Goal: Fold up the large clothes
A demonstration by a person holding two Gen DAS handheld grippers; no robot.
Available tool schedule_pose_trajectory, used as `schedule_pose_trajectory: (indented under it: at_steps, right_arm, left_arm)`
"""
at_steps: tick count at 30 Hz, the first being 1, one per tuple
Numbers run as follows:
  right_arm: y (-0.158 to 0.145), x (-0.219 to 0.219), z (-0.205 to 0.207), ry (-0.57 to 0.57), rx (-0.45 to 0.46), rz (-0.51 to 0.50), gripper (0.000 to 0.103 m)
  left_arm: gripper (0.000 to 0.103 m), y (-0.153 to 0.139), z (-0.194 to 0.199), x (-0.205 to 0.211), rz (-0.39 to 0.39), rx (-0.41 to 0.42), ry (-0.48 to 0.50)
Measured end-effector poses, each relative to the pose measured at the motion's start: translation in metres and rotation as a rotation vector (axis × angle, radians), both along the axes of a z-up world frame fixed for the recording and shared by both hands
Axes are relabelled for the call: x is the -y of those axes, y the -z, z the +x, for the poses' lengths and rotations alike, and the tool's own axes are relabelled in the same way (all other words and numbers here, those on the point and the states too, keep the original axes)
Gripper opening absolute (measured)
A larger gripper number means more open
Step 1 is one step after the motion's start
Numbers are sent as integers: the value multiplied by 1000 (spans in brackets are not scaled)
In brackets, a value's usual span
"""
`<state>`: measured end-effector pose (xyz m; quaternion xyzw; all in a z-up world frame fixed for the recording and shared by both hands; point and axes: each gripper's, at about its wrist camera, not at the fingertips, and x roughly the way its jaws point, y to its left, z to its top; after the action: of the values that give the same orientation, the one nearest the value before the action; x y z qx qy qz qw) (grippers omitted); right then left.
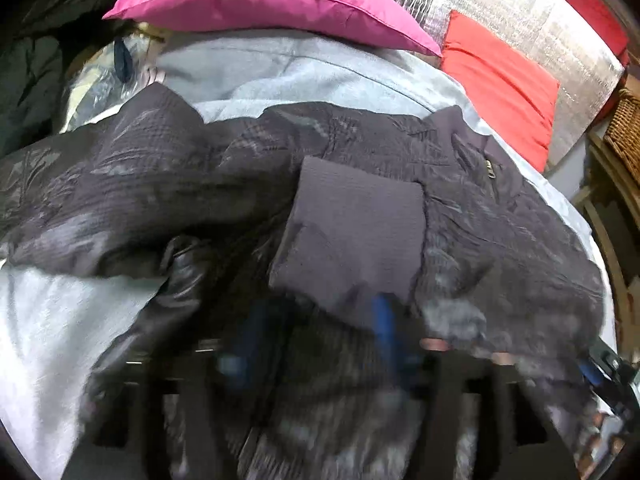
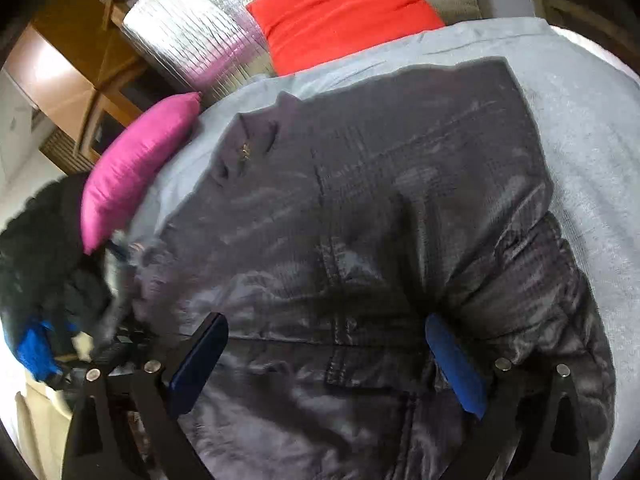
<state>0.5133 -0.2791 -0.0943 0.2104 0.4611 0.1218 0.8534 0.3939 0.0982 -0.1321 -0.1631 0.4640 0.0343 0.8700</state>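
Note:
A dark grey quilted jacket (image 1: 360, 184) lies spread on a pale blue blanket (image 1: 280, 72); it fills the right wrist view (image 2: 380, 220). In the left wrist view a sleeve with a ribbed cuff (image 1: 352, 236) lies folded over the jacket's body. My left gripper (image 1: 316, 332) is blurred, its blue pads (image 1: 384, 328) set apart just below the cuff, with jacket fabric between them. My right gripper (image 2: 332, 356) is open just above the jacket's lower part, with blue pads (image 2: 452, 364) wide apart and nothing held. The right gripper shows at the lower right edge of the left wrist view (image 1: 604, 376).
A pink cushion (image 1: 272, 0) and a red cushion (image 1: 500, 80) lie at the head of the bed against a silver padded panel (image 1: 520, 12). A wicker basket (image 1: 624, 128) stands at the right. Dark clothes (image 2: 44, 248) and wooden furniture (image 2: 80, 80) are beside the bed.

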Motion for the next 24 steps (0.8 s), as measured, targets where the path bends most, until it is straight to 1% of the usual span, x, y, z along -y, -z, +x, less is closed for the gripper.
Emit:
schedule_pose_trajectory:
  at_steps: [1, 3, 4, 6, 7, 8, 9, 10, 11, 12, 14, 16, 17, 18, 20, 24]
  right_arm:
    - [-8, -2, -1, 9, 11, -11, 101]
    - [-20, -4, -6, 7, 41, 37, 101]
    - [-27, -6, -13, 9, 62, 42, 101]
    - [-36, -12, -35, -8, 122, 57, 101]
    - [-37, -16, -46, -19, 145, 58, 101]
    - [-35, -21, -57, -37, 158, 48, 101]
    - [-33, -30, -62, -57, 163, 38, 101]
    - [-28, -36, -70, -80, 166, 15, 101]
    - [-20, -43, -77, -100, 161, -19, 101]
    - [-11, -51, -79, -116, 149, -47, 101]
    - [6, -61, -82, -131, 129, -94, 101]
    - [9, -63, -86, -127, 154, -122, 101]
    - [10, -63, -87, -125, 155, -126, 101]
    - [11, -63, -86, -125, 157, -126, 101]
    - [15, -67, -82, -129, 167, -125, 101]
    - [15, -67, -86, -131, 175, -116, 102]
  left_arm:
    - [77, -8, -8, -7, -32, 12, 9]
    - [78, -24, -29, -23, -93, 57, 19]
    - [80, -32, -43, -38, -130, 84, 28]
    - [83, -41, -69, -69, -179, 133, -4]
    - [84, -44, -83, -93, -205, 167, -55]
    - [85, -43, -98, -122, -242, 193, -128]
    - [86, -41, -106, -142, -272, 205, -175]
    - [87, -34, -116, -174, -329, 223, -250]
    - [87, -24, -123, -205, -382, 213, -328]
    - [87, -17, -127, -223, -412, 200, -382]
    - [87, 5, -140, -275, -517, 206, -542]
    - [86, 17, -142, -304, -547, 203, -619]
    - [86, 22, -139, -318, -557, 205, -640]
    - [86, 25, -137, -323, -554, 202, -646]
    - [86, 35, -130, -337, -556, 183, -691]
    - [86, 49, -117, -350, -560, 169, -736]
